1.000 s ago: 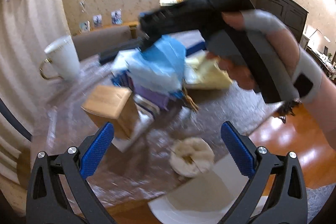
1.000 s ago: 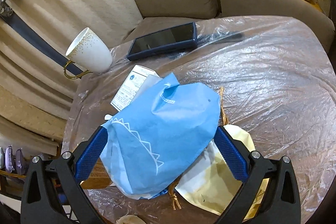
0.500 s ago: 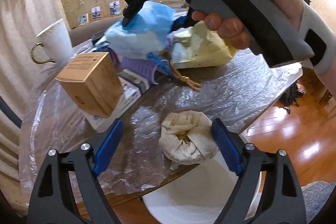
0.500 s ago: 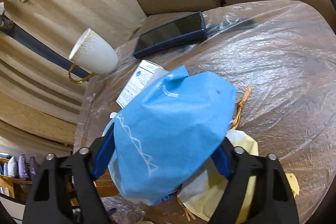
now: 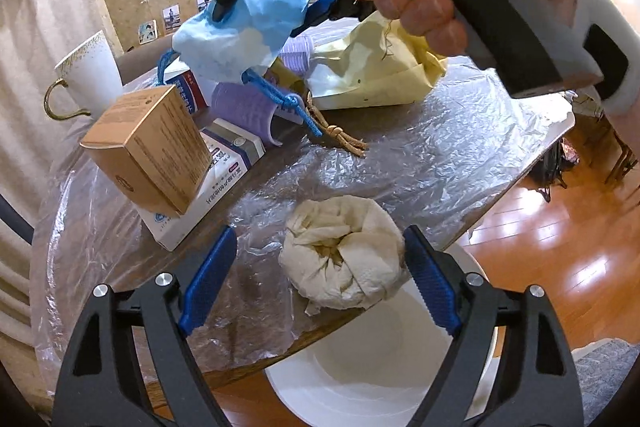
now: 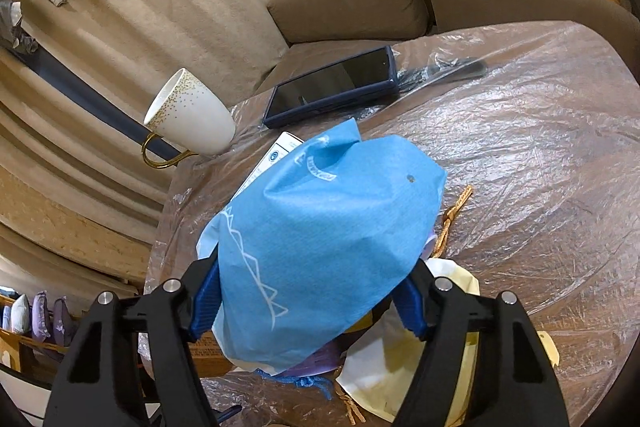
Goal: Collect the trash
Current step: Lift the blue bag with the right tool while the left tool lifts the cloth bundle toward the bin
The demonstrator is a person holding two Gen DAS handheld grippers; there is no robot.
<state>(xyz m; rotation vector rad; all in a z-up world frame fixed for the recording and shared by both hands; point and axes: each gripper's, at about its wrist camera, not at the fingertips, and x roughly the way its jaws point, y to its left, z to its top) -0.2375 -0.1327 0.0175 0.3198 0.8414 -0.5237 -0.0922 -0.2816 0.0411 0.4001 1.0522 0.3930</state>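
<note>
My right gripper (image 6: 310, 301) is shut on a crumpled blue paper bag (image 6: 320, 247) and holds it above the table; the bag also shows in the left wrist view (image 5: 244, 31), pinched in the right gripper (image 5: 272, 9). My left gripper (image 5: 320, 275) is open, its fingers on either side of a crumpled white tissue ball (image 5: 342, 253) at the table's near edge. A white bin (image 5: 376, 379) stands on the floor right below that edge. A yellow paper bag (image 5: 372, 67) lies farther back.
On the plastic-covered table (image 6: 520, 167) are a brown box (image 5: 148, 147), a white carton (image 5: 208, 187), purple rollers (image 5: 248, 107), a blue cord, a tan cord (image 5: 344, 141), a white mug (image 6: 192, 119) and a dark tablet (image 6: 336, 87). A sofa stands behind.
My left gripper moved forward and down to straddle the tissue ball. My right gripper closed on the blue bag and lifted it slightly.
</note>
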